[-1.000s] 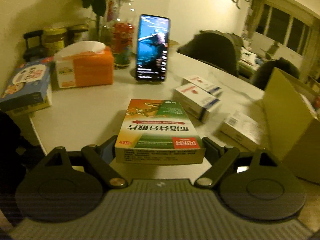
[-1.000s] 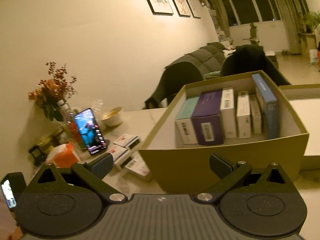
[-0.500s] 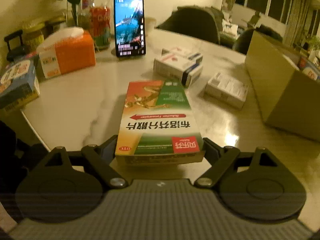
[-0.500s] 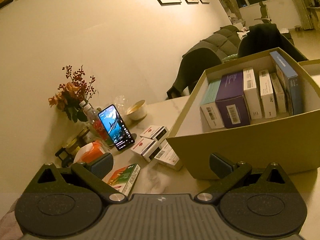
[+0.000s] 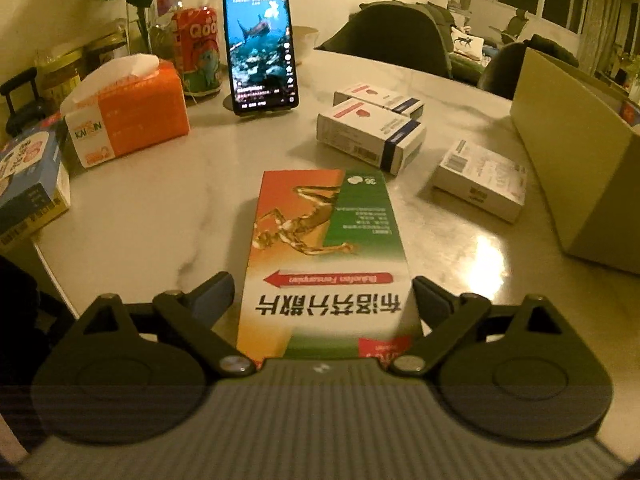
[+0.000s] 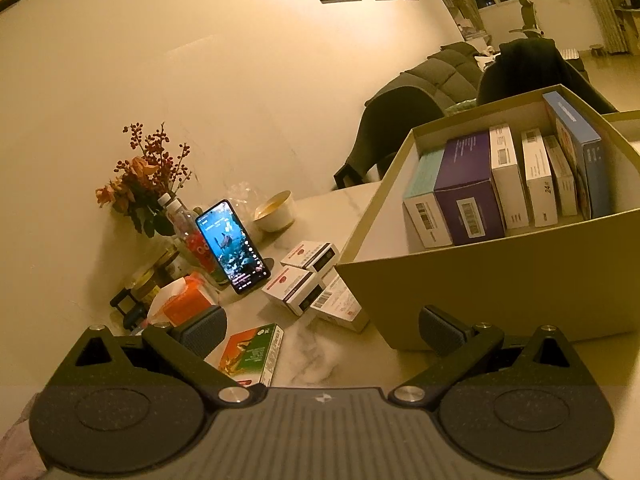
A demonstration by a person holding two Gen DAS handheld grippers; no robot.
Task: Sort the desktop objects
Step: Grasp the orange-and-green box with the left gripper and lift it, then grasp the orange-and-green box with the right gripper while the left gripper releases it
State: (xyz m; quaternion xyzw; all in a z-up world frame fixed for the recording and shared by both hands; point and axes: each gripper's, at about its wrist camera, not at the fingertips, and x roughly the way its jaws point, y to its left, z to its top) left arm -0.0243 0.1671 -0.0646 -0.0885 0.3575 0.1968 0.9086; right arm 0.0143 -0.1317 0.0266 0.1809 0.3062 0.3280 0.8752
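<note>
Marble table [image 5: 160, 208]: light, stiff medicine box [image 5: 324, 256] at twelve o'clock between left claw's [image 5: 323, 300] just-widened, non-gripping jaws; long sides offer hold. Right claw [image 6: 323, 330] gapes empty.

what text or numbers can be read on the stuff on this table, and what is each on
"KAI..IN": side of the orange tissue box, middle letters unclear.
"Qoo": red label of the bottle behind it.
"布洛芬片" in large upside-down characters, roughly, and "30": orange and green medicine box between the left jaws.
"24": a white box standing in the cardboard box.
Phone screen captions and the white medicine boxes' print: too small to read.
</note>
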